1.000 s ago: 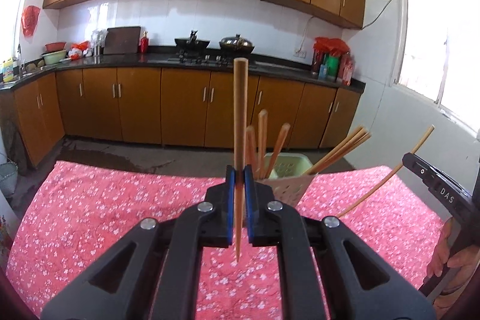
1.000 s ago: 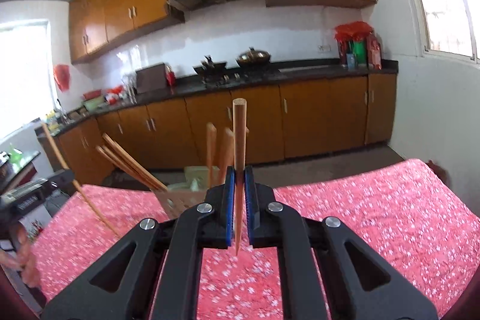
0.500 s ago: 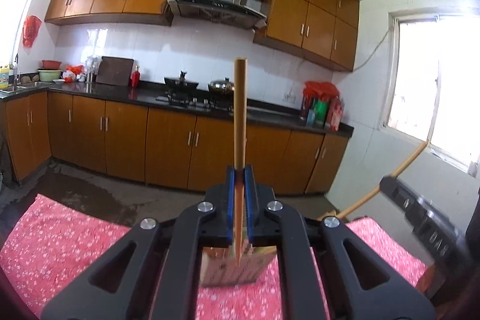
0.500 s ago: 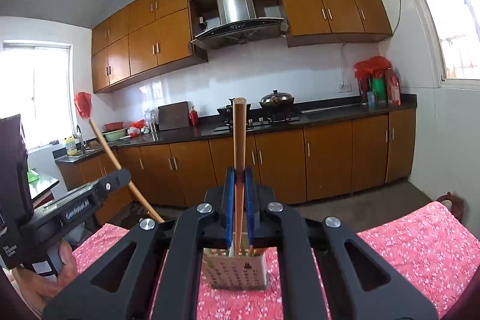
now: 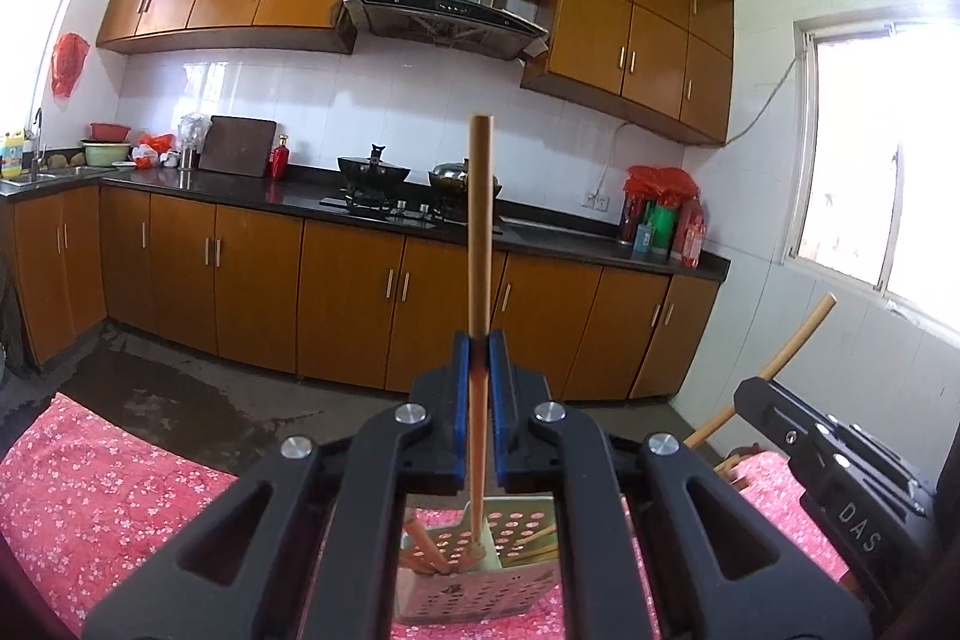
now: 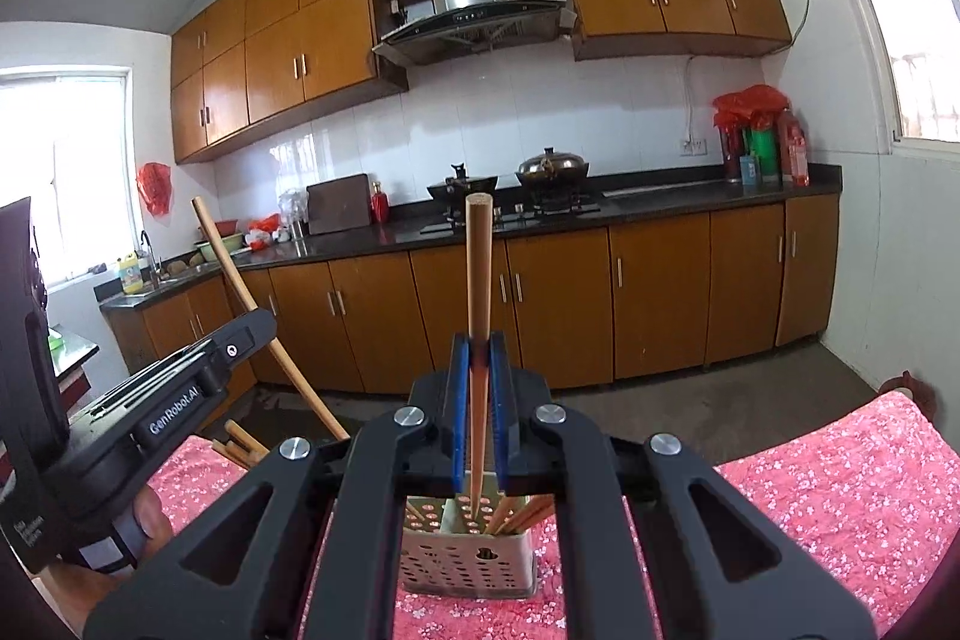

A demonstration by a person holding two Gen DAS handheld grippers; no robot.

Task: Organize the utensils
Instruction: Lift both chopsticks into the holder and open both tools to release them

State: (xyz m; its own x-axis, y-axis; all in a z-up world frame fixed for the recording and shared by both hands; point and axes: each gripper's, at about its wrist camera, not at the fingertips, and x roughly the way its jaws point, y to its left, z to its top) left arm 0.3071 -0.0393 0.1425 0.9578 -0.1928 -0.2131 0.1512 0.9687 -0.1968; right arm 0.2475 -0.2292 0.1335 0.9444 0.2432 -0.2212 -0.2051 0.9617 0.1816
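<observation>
In the left wrist view my left gripper (image 5: 479,358) is shut on an upright wooden chopstick (image 5: 480,220). Its lower tip reaches into the perforated metal holder (image 5: 474,589), which has several chopsticks in it. In the right wrist view my right gripper (image 6: 479,358) is shut on a second chopstick (image 6: 478,280), whose tip hangs at the opening of the same holder (image 6: 468,565). Each gripper also appears in the other's view: the right gripper body (image 5: 840,484) at the right edge, the left gripper body (image 6: 180,394) at the left edge, with its slanting chopstick (image 6: 240,280).
The holder stands on a table with a red floral cloth (image 6: 840,508). Ends of leaning chopsticks (image 6: 237,439) stick out to the left of it. Beyond the table are a bare floor, orange kitchen cabinets (image 5: 252,280) and a dark counter with pots (image 6: 549,166).
Both grippers have risen and moved forward over the holder with their chopsticks. The holder, once ahead of the jaws, now sits beneath them, and the two grippers have drawn closer together.
</observation>
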